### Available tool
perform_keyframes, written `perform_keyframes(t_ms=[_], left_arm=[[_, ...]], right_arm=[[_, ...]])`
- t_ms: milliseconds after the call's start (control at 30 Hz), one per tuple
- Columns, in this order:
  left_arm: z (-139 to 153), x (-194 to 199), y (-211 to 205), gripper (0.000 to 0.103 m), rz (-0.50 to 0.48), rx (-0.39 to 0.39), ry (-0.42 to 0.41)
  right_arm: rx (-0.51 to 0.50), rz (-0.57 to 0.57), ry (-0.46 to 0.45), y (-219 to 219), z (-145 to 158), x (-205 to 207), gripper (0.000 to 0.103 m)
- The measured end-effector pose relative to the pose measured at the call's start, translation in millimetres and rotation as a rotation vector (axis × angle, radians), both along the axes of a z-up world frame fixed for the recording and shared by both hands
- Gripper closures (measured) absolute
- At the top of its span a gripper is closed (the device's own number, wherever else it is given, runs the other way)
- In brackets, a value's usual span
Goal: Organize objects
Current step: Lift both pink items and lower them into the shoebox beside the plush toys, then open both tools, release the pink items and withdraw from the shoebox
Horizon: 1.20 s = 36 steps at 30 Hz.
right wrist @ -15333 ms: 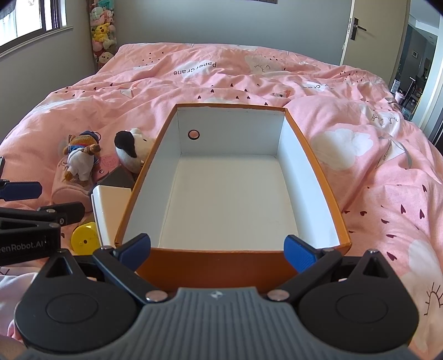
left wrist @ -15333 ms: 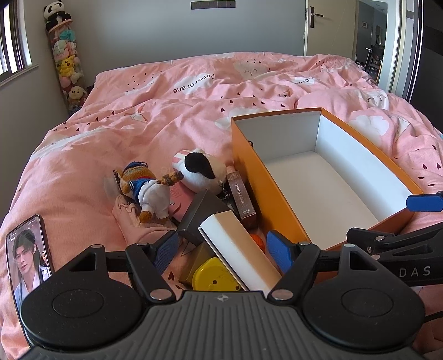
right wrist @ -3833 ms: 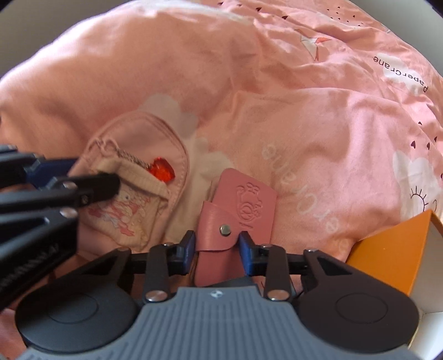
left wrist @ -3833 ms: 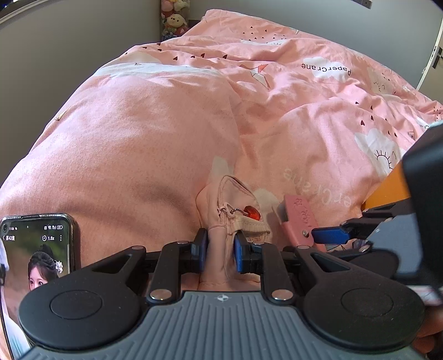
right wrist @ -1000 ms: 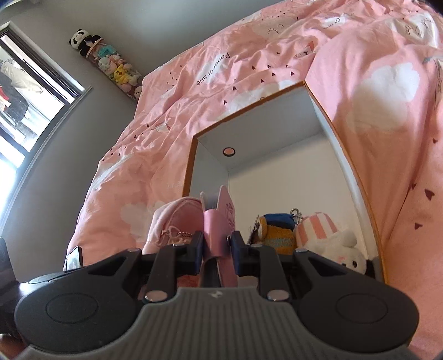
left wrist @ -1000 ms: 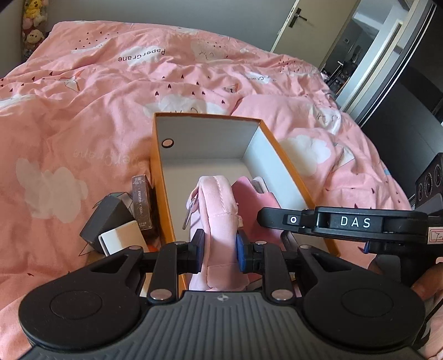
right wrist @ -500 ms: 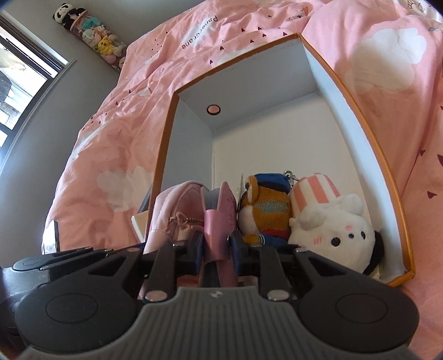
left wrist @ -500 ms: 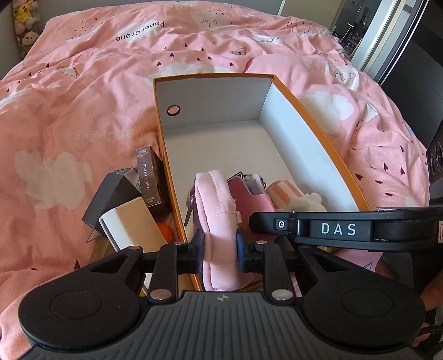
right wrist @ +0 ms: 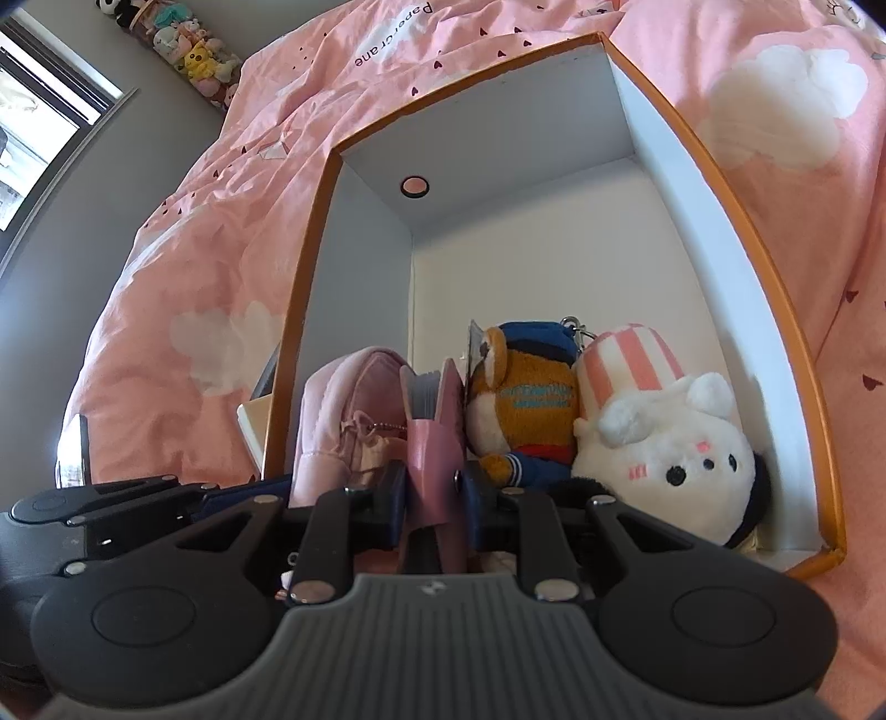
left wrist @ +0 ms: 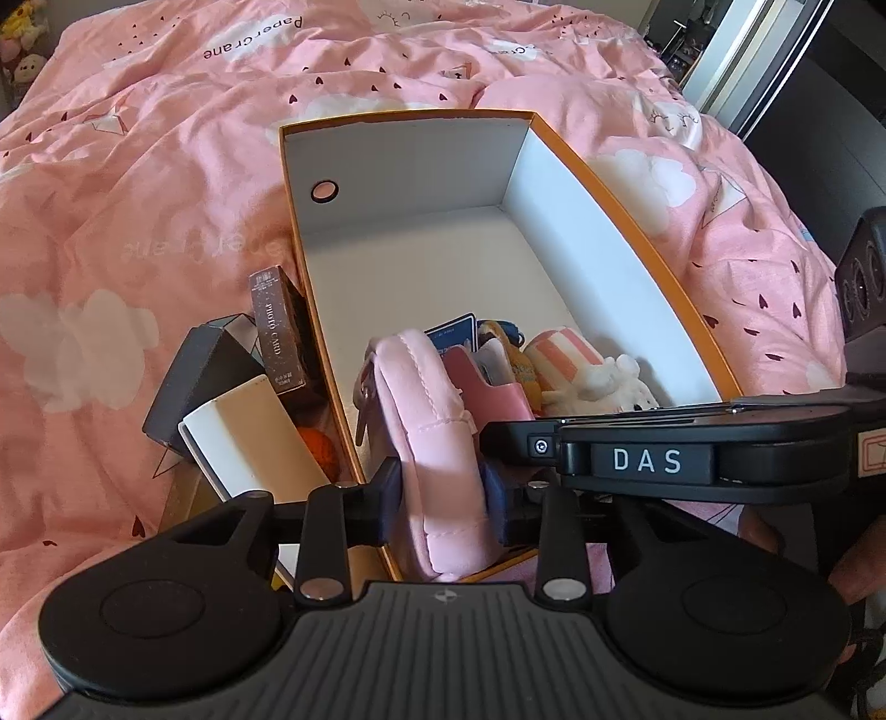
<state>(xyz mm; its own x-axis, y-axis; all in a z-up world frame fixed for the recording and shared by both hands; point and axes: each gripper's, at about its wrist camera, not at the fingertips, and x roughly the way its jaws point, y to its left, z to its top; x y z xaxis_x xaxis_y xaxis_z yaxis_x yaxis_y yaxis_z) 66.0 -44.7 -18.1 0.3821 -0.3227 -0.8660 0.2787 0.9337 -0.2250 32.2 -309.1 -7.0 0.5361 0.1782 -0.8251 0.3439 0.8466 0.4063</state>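
Bed: pink quilt printed with clouds and hearts.
Orange box: lies open on the bed.
Left of box: photo-card carton, dark box, white box.

home bedroom: bed with pink duvet, plush toys by window.

Daylight is filling the room, coming from the window at the upper left of the right wrist view, where the panes are blowing out to white. The orange box is catching bright light on its right inner wall while its left wall is lying in grey shadow. Fisheye distortion is bending the box's rim, and the corners are darkening. The near toys are staying sharp.
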Motion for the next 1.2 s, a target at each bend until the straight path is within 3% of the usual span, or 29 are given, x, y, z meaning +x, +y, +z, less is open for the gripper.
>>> perform_keyframes(t_ms=[333,500,800,1033,1200], left_arm=[[23.8,-1.3,32.4,0.062,0.052,-0.152,-0.037],[18.1,5.6,35.9,0.071,0.080,-0.142,-0.028],[19.9,10.2,57.2,0.071,0.161,-0.157,-0.050],[2.4,12.8,55.1,0.055,0.139,-0.133,0.024],[-10.1,14.9,45.6,0.052,0.111,-0.105,0.077]], right_arm=[[-0.003,0.016,0.007,0.1,-0.8,1.0,0.080],[-0.018,0.028,0.011,2.8,-0.1,2.4,0.080],[-0.059,0.072,0.046,13.9,-7.7,9.0,0.080],[-0.073,0.092,0.073,18.7,-16.2,13.6,0.080],[-0.069,0.100,0.044,12.7,-3.3,7.7,0.078]])
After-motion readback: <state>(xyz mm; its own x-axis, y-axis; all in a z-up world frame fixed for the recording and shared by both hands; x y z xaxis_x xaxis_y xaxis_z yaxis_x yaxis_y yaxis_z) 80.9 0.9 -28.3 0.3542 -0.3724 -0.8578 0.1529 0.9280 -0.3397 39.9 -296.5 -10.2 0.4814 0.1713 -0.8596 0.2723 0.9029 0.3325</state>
